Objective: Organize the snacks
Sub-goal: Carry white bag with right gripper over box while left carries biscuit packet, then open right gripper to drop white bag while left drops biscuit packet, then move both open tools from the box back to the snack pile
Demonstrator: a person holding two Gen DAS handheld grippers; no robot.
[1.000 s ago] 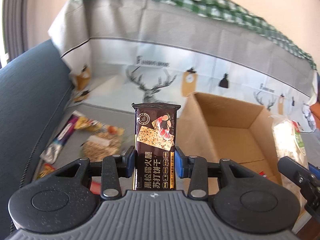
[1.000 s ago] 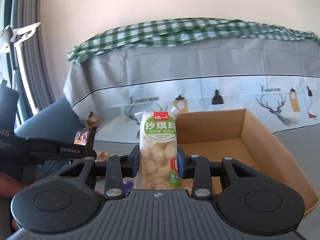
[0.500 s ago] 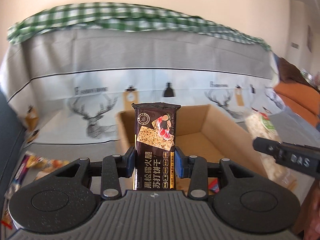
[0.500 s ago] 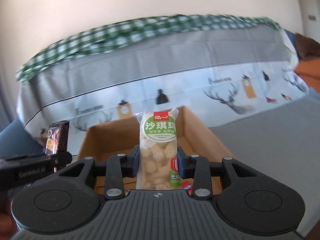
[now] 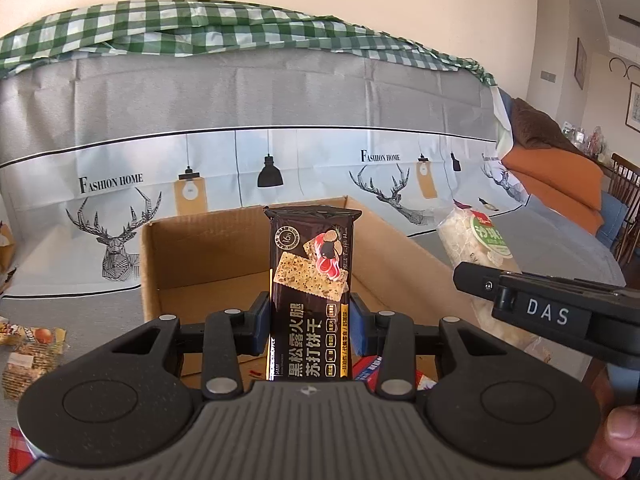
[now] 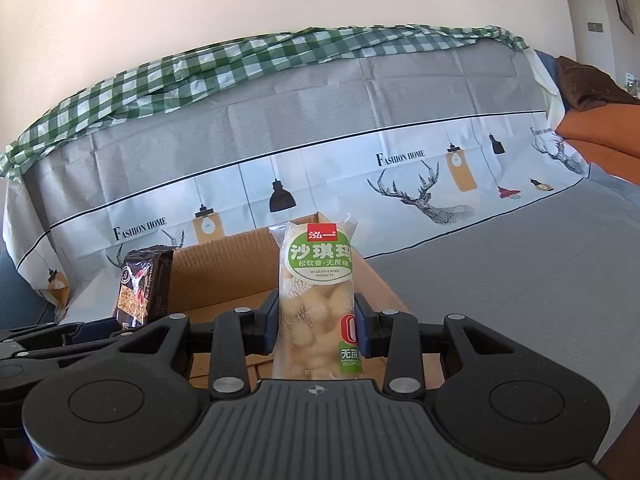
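Note:
My left gripper (image 5: 310, 328) is shut on a dark brown cracker pack (image 5: 311, 280) that stands upright between its blue pads. An open cardboard box (image 5: 192, 256) sits just behind it on the grey sofa seat. Shut on a clear sachima pack with a green label (image 6: 318, 300), my right gripper (image 6: 318, 330) hovers over the same box (image 6: 224, 268). In the left wrist view the right gripper's black body reaches in from the right, carrying the sachima pack (image 5: 476, 248). The right wrist view shows the cracker pack (image 6: 138, 292) at the left. A red-and-blue packet (image 5: 372, 368) lies inside the box.
Loose snack packets (image 5: 30, 348) lie on the seat left of the box. A printed deer-and-lamp cover (image 5: 280, 152) drapes the sofa back, with a green checked cloth (image 5: 200, 28) on top. Orange cushions (image 5: 560, 176) sit at the right. A person's thumb (image 5: 622, 432) shows at the lower right.
Both grippers swung right toward the box with their packs still held. The loose snacks slid to the left edge of the left wrist view, and the box now sits centred behind both packs.

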